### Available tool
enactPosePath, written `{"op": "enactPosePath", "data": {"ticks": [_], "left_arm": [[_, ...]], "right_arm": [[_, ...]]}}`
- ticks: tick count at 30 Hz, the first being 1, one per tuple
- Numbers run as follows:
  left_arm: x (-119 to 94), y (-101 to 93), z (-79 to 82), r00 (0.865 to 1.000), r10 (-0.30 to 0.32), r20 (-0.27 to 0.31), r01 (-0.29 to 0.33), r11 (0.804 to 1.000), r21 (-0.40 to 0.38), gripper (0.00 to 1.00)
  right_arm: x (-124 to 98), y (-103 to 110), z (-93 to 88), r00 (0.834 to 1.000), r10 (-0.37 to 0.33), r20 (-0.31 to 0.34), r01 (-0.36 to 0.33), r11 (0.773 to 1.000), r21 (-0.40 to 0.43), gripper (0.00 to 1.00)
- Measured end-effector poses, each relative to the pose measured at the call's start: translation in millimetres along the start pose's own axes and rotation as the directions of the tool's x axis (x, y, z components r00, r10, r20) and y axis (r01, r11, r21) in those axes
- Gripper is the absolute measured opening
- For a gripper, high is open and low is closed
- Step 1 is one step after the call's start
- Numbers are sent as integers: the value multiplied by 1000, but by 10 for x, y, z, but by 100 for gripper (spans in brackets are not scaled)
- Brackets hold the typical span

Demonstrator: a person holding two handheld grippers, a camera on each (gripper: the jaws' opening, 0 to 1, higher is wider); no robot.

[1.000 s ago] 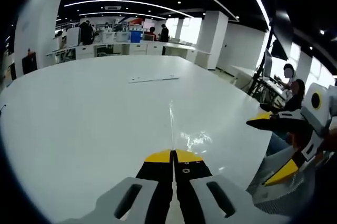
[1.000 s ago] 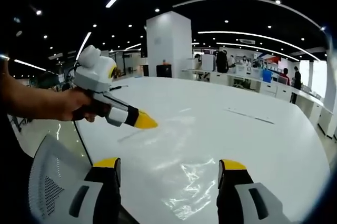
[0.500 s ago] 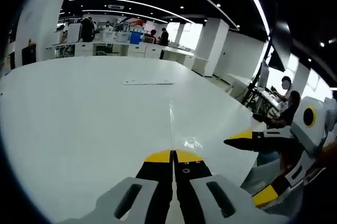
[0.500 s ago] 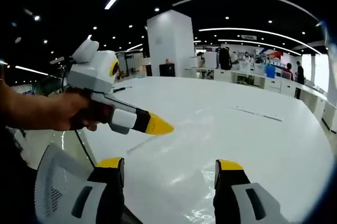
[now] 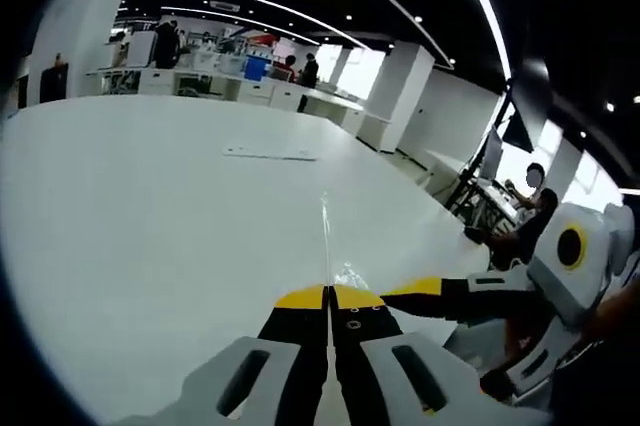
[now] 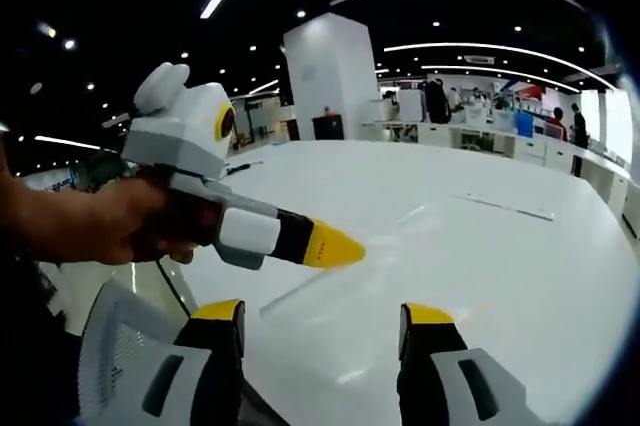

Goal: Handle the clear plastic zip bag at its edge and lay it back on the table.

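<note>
bag [image 5: 326, 236] edge pinched between closed left gripper [image 5: 329, 297] fingers.

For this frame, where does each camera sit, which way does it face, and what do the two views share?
Left gripper view: rides the left gripper, jaws shut on the clear bag's edge, facing across the white table; the right gripper enters from the right.
Right gripper view: rides the right gripper, jaws open, facing over the table; a hand holds the left gripper.
Shared: the table, the bag, the paper sheet.
</note>
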State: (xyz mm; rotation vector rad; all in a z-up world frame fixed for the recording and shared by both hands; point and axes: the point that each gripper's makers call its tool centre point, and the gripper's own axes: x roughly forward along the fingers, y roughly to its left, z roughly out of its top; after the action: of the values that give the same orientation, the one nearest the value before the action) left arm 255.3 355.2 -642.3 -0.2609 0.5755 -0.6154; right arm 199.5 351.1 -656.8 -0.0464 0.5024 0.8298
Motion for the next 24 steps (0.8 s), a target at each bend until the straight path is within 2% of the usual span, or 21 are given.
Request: {"op": "enactPosePath", "data": {"ticks": [10, 13, 17, 24], "left_arm": [[-7, -130, -41, 1000, -28, 6, 28, 998, -54, 0], [-16, -144, -56, 1000, -28, 5, 29, 998, -51, 0], [-32, -184, -79, 999, -37, 2, 37, 996, -83, 0], [-33, -264, -88, 999, -48, 14, 49, 991, -123, 0]], "right_arm": [[64, 0, -42, 999, -12, -32, 13, 999, 40, 48], [63, -19, -109, 997, -24, -67, 26, 999, 42, 40], [62, -23, -171, 995, -25, -92, 32, 997, 69, 36], [61, -29, -173, 995, -31, -95, 39, 996, 85, 27]]}}
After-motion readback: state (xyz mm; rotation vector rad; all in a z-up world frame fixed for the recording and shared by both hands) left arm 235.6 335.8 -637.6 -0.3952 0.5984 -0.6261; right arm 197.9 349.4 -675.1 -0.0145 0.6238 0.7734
